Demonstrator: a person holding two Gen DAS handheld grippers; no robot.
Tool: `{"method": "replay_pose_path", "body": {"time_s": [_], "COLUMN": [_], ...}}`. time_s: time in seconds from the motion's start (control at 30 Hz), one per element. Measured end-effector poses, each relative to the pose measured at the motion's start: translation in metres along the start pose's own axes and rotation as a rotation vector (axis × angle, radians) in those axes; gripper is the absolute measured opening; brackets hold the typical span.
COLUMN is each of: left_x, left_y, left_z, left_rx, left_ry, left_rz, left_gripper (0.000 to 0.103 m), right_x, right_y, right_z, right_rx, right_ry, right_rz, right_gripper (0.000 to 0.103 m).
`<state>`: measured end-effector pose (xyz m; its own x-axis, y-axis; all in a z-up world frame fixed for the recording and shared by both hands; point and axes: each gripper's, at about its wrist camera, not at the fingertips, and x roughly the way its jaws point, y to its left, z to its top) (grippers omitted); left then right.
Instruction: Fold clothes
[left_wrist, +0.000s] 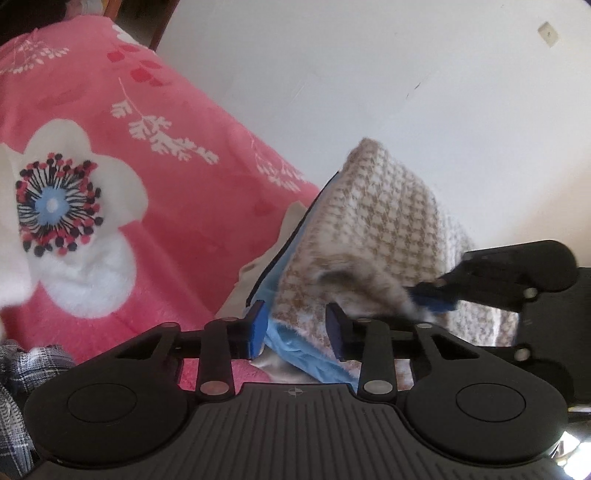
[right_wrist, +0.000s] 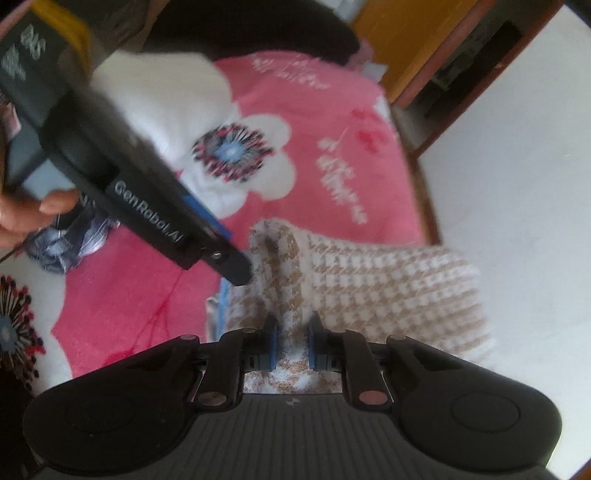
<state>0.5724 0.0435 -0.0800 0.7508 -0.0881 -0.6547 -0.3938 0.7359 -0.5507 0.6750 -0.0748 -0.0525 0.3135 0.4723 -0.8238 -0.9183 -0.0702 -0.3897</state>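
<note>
The sweater lies on the bed at its 4 o'clock edge. A shirt lies at 9 o'clock from the sweater, well apart.

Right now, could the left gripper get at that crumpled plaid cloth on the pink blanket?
Probably not straight away. The left gripper has the houndstooth garment between its fingers, so it would have to let go first. Otherwise only open pink blanket separates it from the plaid cloth.
</note>
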Motion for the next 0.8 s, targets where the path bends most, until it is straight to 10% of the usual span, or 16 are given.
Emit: {"method": "replay_pose_path", "body": {"time_s": [0.43, 0.67, 0.8], "left_x": [0.016, -0.021, -0.021], "left_y": [0.022, 0.046, 0.014], "left_z": [-0.003, 0.014, 0.05], "left_rx": [-0.051, -0.111, -0.006], "left_ry": [0.049, -0.001, -0.072], "left_rz": [-0.01, 0.091, 0.05], "left_gripper": [0.035, 0.034, 0.034], "right_x": [-0.01, 0.007, -0.028], "right_y": [0.008, 0.027, 0.024], "right_z": [-0.001, -0.012, -0.025], "right_rx": [0.001, 0.084, 0.231], "right_ry": [-0.01, -0.038, -0.1], "right_rz": [0.042, 0.005, -0.058], "right_gripper": [0.016, 0.044, 0.043]}}
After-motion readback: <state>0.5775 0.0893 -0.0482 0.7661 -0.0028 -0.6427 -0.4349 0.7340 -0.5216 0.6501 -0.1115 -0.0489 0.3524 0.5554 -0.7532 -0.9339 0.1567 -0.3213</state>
